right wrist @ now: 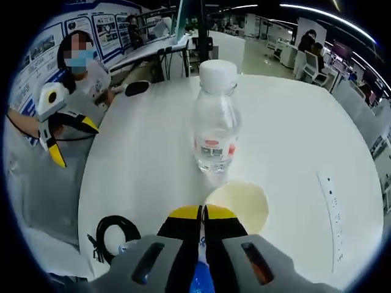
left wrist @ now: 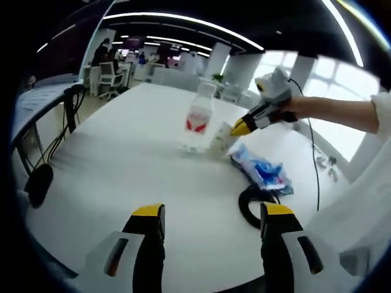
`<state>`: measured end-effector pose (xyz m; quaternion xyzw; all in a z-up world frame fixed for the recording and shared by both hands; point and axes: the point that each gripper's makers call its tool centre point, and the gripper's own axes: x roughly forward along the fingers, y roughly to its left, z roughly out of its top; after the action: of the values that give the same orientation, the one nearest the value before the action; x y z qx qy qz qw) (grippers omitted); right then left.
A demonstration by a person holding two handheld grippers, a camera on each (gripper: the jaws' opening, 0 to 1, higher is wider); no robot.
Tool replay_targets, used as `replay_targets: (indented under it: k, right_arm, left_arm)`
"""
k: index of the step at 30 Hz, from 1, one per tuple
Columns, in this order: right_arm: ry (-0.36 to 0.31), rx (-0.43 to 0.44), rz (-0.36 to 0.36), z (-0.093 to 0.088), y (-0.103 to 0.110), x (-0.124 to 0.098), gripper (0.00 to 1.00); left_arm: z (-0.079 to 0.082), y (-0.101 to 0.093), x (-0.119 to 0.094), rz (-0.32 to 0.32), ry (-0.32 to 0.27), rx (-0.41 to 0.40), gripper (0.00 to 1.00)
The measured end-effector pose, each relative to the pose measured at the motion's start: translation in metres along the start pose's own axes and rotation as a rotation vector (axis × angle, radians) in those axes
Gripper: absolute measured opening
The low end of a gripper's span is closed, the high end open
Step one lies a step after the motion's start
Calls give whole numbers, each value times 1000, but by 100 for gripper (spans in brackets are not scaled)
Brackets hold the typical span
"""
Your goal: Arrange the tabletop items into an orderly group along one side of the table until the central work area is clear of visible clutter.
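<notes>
Tabletop things sit in a small bunch in the middle of the big white table [left wrist: 122, 165]. Your biggest worry is the tall water bottle [right wrist: 215, 122]. It stands upright in the middle of the right gripper view, just behind the paper cup [right wrist: 239, 204]. The bottle is thin and light, so one bump from your right gripper [right wrist: 202, 215] could tip it and send it rolling.

Next is the cup. Your right jaws look pressed together at the cup's near rim, but you can't tell if they pinch the rim or just touch it. If you pull hard, the cup may squash or fall over.

The blue and white packet [left wrist: 261, 168] lies right of the bottle in the left gripper view. It is floppy and may slide away when you push it.

The black cable loop [left wrist: 253, 204] lies at the lower middle of that view, near your left gripper [left wrist: 209, 221]. Its jaws are spread wide and hold nothing. The loop could catch on a jaw and drag.

Some things are hard to see. The packet's print is too blurry to read. In the right gripper view, the blue thing under your jaws is mostly hidden. What is inside the cup is hard to tell.
</notes>
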<state>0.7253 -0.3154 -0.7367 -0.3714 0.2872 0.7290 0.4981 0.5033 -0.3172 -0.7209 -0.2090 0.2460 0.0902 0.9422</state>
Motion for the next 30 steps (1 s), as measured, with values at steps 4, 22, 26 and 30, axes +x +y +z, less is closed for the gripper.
replay_targets:
  k: [4,22,26,30]
  right_arm:
    - [32,-42,1,1,1,1,0]
    - [86,-71,38,6,7,7,0]
    - [112,-78,37,3,8,9,0]
    - [120,-88,40,1,5,12,0]
  left_arm:
    - [-3,2,-1,7,-3,-23,59]
    - [-7,3,-4,9,-15,-61,56]
    - [-8,4,-5,10,-17,-74,56]
    - [-8,5,-5,13,-18,-80,56]
